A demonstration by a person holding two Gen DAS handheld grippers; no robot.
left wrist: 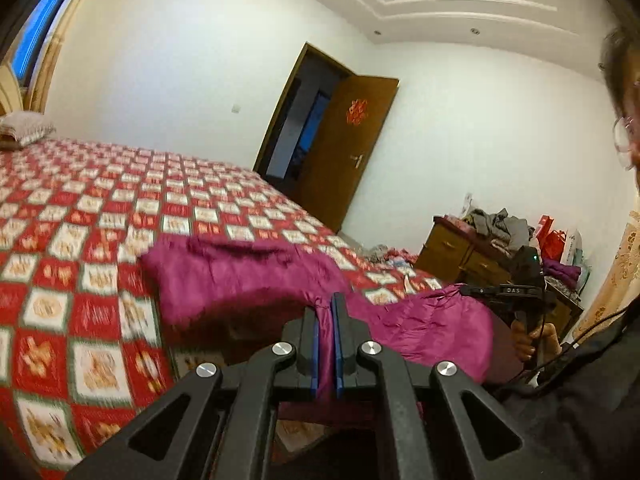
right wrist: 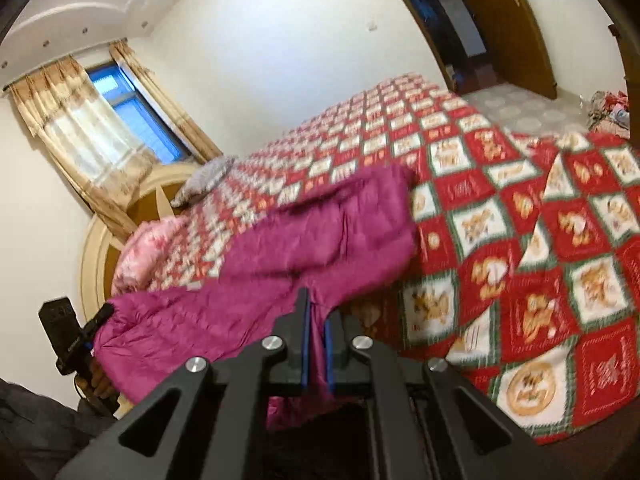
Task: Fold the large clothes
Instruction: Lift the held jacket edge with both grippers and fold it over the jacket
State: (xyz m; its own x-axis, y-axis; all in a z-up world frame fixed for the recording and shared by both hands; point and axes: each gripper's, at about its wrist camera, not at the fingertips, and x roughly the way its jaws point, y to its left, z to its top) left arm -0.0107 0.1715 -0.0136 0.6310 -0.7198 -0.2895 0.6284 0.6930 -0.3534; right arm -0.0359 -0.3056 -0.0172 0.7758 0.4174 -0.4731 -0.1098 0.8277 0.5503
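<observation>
Left gripper [left wrist: 329,304]: jaws pressed together, blue pads pinching a fold of the magenta garment [left wrist: 248,276]. Cloth runs down between the pads and out below them. Right gripper [right wrist: 316,312]: same thing, jaws nearly closed, pinching another bit of the same garment's edge, fabric strip visible between its blue pads.

Garment is stretched between the two grippers, held up off the bed, sagging in the middle. Far part flops onto the bedspread [left wrist: 80,240], red and white checked with animal pictures, covering the whole bed. Cloth is motion-blurred in both views.

In the left wrist view the right gripper's body shows at the far end of the garment, a hand [left wrist: 528,340] around its handle, cable trailing. Person's dark sleeve [left wrist: 580,400] at right edge.

Further out: grey pillow [left wrist: 26,128] at the headboard, open brown door [left wrist: 352,140], wooden dresser [left wrist: 452,252] piled with clothes, curtained window [right wrist: 120,120].
</observation>
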